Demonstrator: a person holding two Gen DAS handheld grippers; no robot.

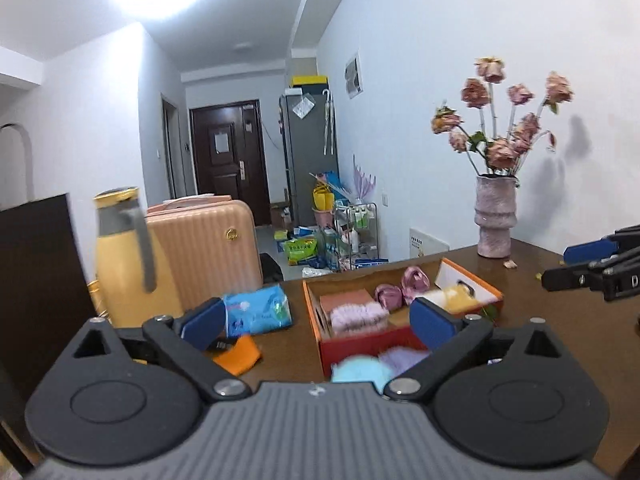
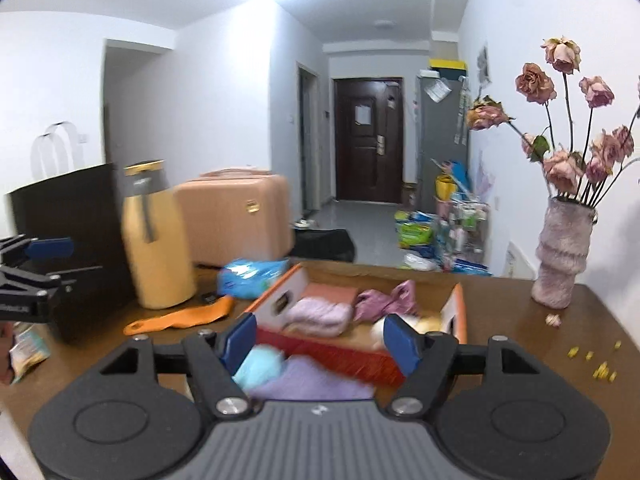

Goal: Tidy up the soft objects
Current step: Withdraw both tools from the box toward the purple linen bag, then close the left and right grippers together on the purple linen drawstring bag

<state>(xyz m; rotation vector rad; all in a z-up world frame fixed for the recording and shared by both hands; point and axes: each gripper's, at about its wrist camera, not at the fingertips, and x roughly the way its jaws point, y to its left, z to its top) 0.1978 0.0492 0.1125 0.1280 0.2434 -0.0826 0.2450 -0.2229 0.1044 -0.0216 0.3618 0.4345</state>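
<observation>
An orange cardboard box (image 1: 316, 320) (image 2: 276, 300) sits on the brown table and holds soft items: a lilac fluffy piece (image 1: 356, 314) (image 2: 320, 314), pink satin scrunchies (image 1: 404, 286) (image 2: 384, 300) and a yellow-white fluffy piece (image 1: 452, 296). In front of the box lie a light blue plush (image 1: 360, 368) (image 2: 260, 364) and a purple plush (image 1: 404, 358) (image 2: 308, 380). An orange cloth (image 1: 238, 354) (image 2: 180, 318) lies left of the box. My left gripper (image 1: 318, 318) is open and empty above the box's near side. My right gripper (image 2: 318, 342) is open and empty over the plush items.
A yellow thermos (image 1: 124, 256) (image 2: 154, 236), a blue tissue pack (image 1: 258, 310) (image 2: 250, 274) and a dark bag (image 2: 76, 240) stand at the left. A pink vase of dried roses (image 1: 494, 216) (image 2: 562, 248) stands at the right. Petal bits (image 2: 600, 364) lie on the table.
</observation>
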